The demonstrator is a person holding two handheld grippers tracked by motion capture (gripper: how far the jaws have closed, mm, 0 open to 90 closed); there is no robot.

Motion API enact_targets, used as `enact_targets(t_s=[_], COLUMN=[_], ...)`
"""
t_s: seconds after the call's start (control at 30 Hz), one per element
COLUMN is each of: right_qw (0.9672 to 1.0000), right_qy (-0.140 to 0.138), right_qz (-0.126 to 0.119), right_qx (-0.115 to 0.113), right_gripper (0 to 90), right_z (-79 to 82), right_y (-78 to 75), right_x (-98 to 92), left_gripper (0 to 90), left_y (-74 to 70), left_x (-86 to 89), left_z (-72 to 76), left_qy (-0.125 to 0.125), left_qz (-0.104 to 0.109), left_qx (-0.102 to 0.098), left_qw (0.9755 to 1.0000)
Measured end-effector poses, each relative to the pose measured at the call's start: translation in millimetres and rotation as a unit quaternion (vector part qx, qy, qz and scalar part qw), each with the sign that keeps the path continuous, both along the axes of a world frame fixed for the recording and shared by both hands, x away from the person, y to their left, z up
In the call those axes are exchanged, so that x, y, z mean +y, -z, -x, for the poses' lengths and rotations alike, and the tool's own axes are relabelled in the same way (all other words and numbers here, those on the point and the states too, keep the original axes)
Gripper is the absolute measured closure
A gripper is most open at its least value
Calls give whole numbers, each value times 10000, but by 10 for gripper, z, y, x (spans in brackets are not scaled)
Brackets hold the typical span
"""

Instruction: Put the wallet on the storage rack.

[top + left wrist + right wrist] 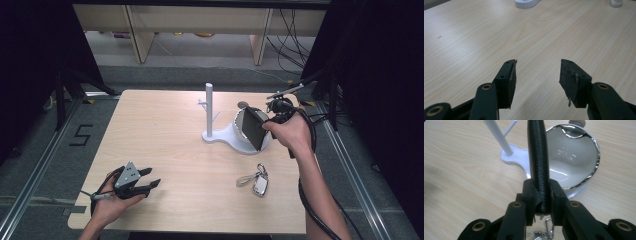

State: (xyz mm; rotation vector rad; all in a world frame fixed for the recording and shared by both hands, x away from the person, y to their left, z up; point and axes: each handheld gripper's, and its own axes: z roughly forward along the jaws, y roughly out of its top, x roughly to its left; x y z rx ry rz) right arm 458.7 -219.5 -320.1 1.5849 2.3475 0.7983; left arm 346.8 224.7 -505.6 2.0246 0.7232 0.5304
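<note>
Right now the right gripper (541,202) has its two black jaws clamped on the edge of a flat black wallet (538,157), a thing with a woven leather look, held upright just over the shiny metal bowl (574,167). From the high view the same wallet (252,128) shows as a dark slab tilted above the bowl (239,120), with the person's right hand (290,131) wrapped round the gripper (274,114) behind it. The bowl sits on the round end of a white stand (227,136), whose thin white post (209,110) rises just to the left and carries small side pegs. A small brown round object (243,104) lies on the table behind the bowl; I cannot tell what it is.

Nearer the person, between the stand and the front edge, a key fob (260,185) with a metal ring and a pale loop strap (246,180) lies flat on the pale wooden table (165,140), and its ring glints under the right gripper's jaws.

Well apart, at the front left corner, the left gripper (150,183) rests in the left hand (107,202), low over the wood. Its jaws stand wide apart with bare tabletop between them (537,72).
</note>
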Motion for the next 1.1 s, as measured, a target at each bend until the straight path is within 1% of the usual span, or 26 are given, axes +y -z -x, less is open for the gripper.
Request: enact_targets(t_s=[0.03,0.07,0.1,0.13,0.2,0.23,0.27,0.3,0.33,0.37,0.4,0.43,0.5,0.53,0.57,0.6,0.63,0.7,0.83,0.87,0.93,0.97,1.0,1.03,1.07,1.1], right_qw=[10000,10000,9999,9999,9996,9995,9992,9991,9984,9984,9977,9975,9970,9959,9954,9947,9930,9919,9912,9901,9907,9895,9893,9900,9889,9889], right_qy=[-14,43,-24,71,-106,-97,-193,-204,-309,-309,-421,-468,-490,-616,-658,-702,-820,-905,-973,-1050,-1005,-1077,-1094,-1064,-1116,-1120], right_qz=[34,2,67,31,168,164,209,221,294,294,313,341,387,462,509,522,601,646,640,650,647,653,673,652,685,670], right_qx=[-67,-72,-113,-80,-221,-232,-268,-289,-365,-365,-420,-417,-452,-484,-485,-538,-595,-611,-627,-672,-652,-709,-690,-662,-703,-708], right_gripper=[785,785,785,785,785,785,784,784,783,783,783,783,783,783,783,783,783,784,784,784,784,784,784,784,784,784], right_z=[-38,-62,-87,-107,-162,-179,-206,-219,-242,-242,-273,-285,-304,-323,-332,-352,-373,-387,-412,-428,-436,-449,-459,-456,-470,-474], right_y=[-14,-40,-54,-68,-75,-68,-63,-53,-40,-40,-11,-4,19,37,49,64,80,97,142,164,182,192,199,206,210,222], right_x=[-20,-23,-41,-34,-66,-58,-72,-69,-75,-75,-59,-59,-44,-44,-37,-40,-44,-48,-32,-36,-22,-28,-27,-15,-20,-13], left_gripper=[468,468,467,467,467,467,466,466,465,464,463,463,462,462,461,461,461,460,459,458,457,457,457,457,457,457], left_y=[4,8,7,10,21,21,21,25,29,29,33,35,39,43,44,43,43,45,53,56,55,55,55,47,50,50], left_x=[1,-1,9,9,2,8,13,10,8,8,9,9,10,7,6,10,13,15,21,17,17,17,16,29,25,25], left_z=[-2,-1,-5,-6,2,1,-4,-5,-3,-3,-2,-3,-4,-4,-4,-4,-4,-4,-9,-8,-6,-5,-5,-11,-11,-11], left_qy=[-1,-17,-9,-12,-52,-48,-36,-24,-30,-30,-35,-37,-42,-50,-51,-49,-52,-53,-56,-55,-40,-38,-40,9,-11,-11], left_qz=[6,23,-46,-40,35,-6,-42,-3,14,14,20,22,29,61,67,44,37,31,-8,22,5,0,0,-112,-96,-96], left_qx=[2,-7,-14,-18,23,31,20,32,48,48,59,60,63,65,65,71,72,73,86,87,104,110,111,103,87,87], left_qw=[10000,10000,10000,10000,10000,10000,10000,10000,10000,10000,10000,10000,10000,9999,9999,10000,10000,10000,9999,9999,9999,9999,9999,9999,9999,9999])
